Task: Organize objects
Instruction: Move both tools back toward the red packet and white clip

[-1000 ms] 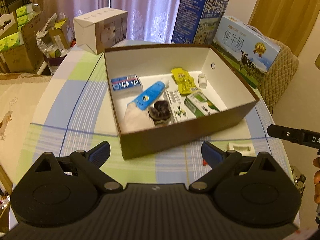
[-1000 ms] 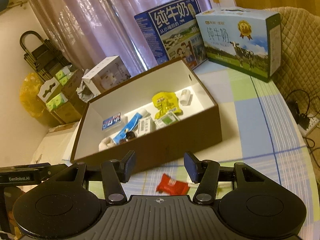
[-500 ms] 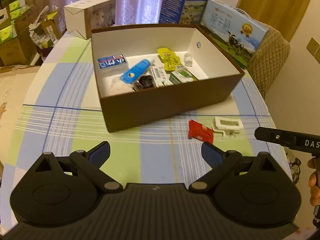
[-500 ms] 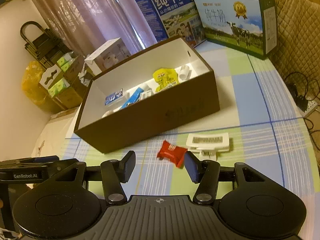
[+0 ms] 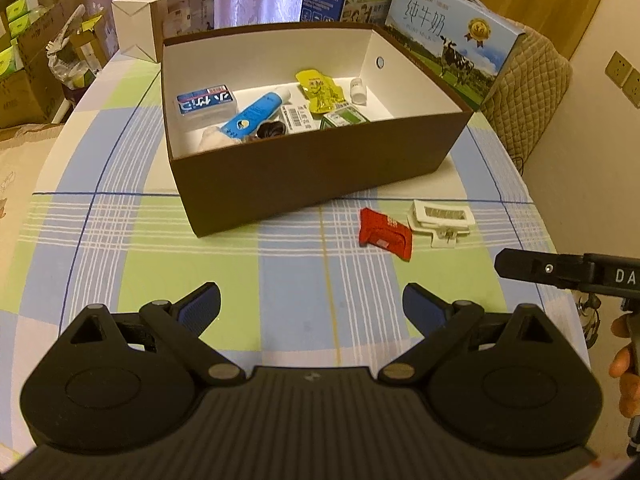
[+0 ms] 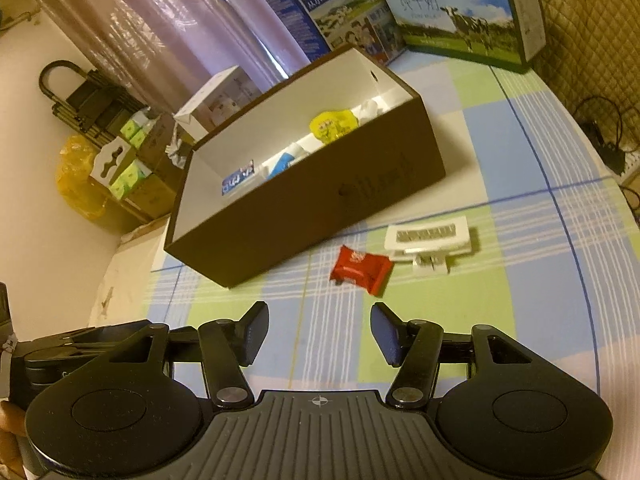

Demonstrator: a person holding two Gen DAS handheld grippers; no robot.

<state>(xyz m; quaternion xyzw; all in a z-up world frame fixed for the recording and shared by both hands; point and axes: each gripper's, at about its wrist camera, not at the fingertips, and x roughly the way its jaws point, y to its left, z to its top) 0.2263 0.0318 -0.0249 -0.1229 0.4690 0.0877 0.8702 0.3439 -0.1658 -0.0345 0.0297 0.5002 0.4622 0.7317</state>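
Observation:
A brown box (image 5: 320, 172) with a white inside stands on the checked tablecloth; it also shows in the right wrist view (image 6: 320, 208). Inside lie a blue tube (image 5: 252, 114), a blue-labelled case (image 5: 206, 102), a yellow pouch (image 5: 318, 86), a small white bottle (image 5: 358, 90) and other small packs. In front of the box lie a red packet (image 5: 384, 232) (image 6: 360, 268) and a white clip (image 5: 440, 220) (image 6: 430, 240). My left gripper (image 5: 312, 308) is open and empty, well back from the box. My right gripper (image 6: 318, 332) is open and empty, just short of the red packet.
Two milk cartons (image 5: 452, 36) (image 6: 460, 4) stand behind the box, a white carton (image 5: 164, 12) at the back left. Cardboard boxes and bags (image 5: 32, 60) sit off the table's left side. A quilted chair (image 5: 532, 92) is at the right. The table edge curves near the right gripper.
Both grippers have pulled back from the box and risen, so the red packet and white clip have come into full view. Both grippers stay open.

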